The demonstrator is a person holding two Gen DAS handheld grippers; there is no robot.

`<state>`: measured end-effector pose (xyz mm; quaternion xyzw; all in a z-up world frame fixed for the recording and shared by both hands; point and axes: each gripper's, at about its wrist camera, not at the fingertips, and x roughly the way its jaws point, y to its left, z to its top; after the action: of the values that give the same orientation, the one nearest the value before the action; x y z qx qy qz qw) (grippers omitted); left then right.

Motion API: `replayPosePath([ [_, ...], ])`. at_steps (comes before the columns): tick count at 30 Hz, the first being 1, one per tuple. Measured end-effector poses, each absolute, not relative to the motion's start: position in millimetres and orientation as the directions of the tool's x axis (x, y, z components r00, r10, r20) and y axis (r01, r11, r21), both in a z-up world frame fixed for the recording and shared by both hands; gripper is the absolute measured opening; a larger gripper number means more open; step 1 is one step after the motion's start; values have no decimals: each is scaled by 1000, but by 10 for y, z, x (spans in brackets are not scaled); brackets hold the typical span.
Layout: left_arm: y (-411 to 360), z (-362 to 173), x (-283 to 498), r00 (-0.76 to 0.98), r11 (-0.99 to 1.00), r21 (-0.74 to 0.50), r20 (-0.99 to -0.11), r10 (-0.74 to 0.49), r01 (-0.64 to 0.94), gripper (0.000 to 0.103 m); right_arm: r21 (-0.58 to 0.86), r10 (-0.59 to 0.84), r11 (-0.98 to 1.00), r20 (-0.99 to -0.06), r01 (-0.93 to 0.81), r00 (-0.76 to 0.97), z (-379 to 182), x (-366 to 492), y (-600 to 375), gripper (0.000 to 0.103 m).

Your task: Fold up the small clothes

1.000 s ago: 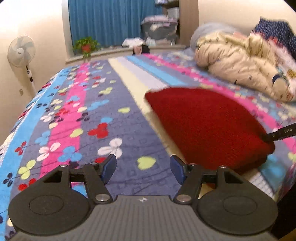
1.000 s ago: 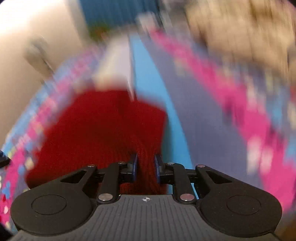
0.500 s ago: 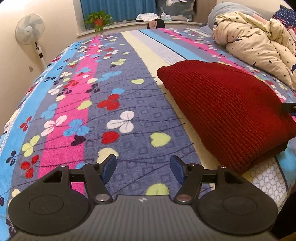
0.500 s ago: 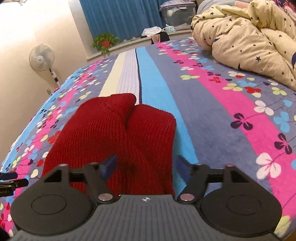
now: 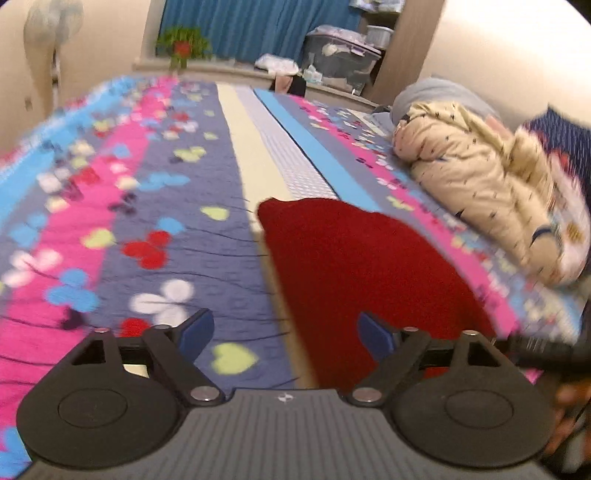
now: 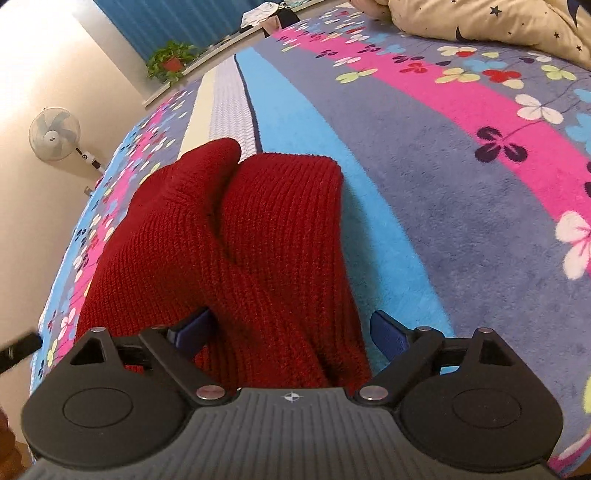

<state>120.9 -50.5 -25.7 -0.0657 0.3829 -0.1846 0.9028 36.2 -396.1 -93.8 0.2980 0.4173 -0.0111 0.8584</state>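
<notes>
A folded red knitted sweater [image 6: 236, 236] is laid on a striped, flower-patterned bedspread [image 6: 424, 206], across its cream and light-blue stripes. It is taken here as the landmark.

The right gripper [image 6: 291, 328] is held over the near end of the sweater, its jaws spread wide, having just been opening. The knit lies between the blue pads, but it is not pressed by them: the left pad [image 6: 192, 328] is partly sunk against the fabric's edge, while the right pad [image 6: 386, 332] is seen clear of the sweater, over the blue stripe.

The left gripper [image 5: 286, 332] is held at the sweater's [image 5: 369, 266] near left corner, its jaws also spread wide after just opening. Only its right pad [image 5: 373, 334] is seen in front of the red knit; its left pad [image 5: 195, 330] is over the bedspread [image 5: 155, 206]. Nothing is gripped.

Beyond the sweater, to its right, a cream star-printed duvet [image 5: 476, 177] is bunched. Far behind the sweater, a potted plant [image 5: 183, 44] is set on a ledge before blue curtains [image 5: 258, 26], and a standing fan [image 6: 55, 133] is placed by the wall to the left.
</notes>
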Motion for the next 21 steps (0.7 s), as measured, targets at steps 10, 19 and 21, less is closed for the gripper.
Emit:
replayPosePath([
  [10,-668,-1002,2162,423,775,-628,-685,-594,72,102,544,304,817,-689,193,657,-929,335,-4002,53],
  [19,-918,-1322,2491,371,703,-711,-652,-661,4,93,570,319,803,-656,172,684,-889,326,-4043,37],
  [21,-898,-1194,2484,383,726,-686,-659,-648,48,69,577,317,800,-640,166,700,-852,321,-4023,35],
])
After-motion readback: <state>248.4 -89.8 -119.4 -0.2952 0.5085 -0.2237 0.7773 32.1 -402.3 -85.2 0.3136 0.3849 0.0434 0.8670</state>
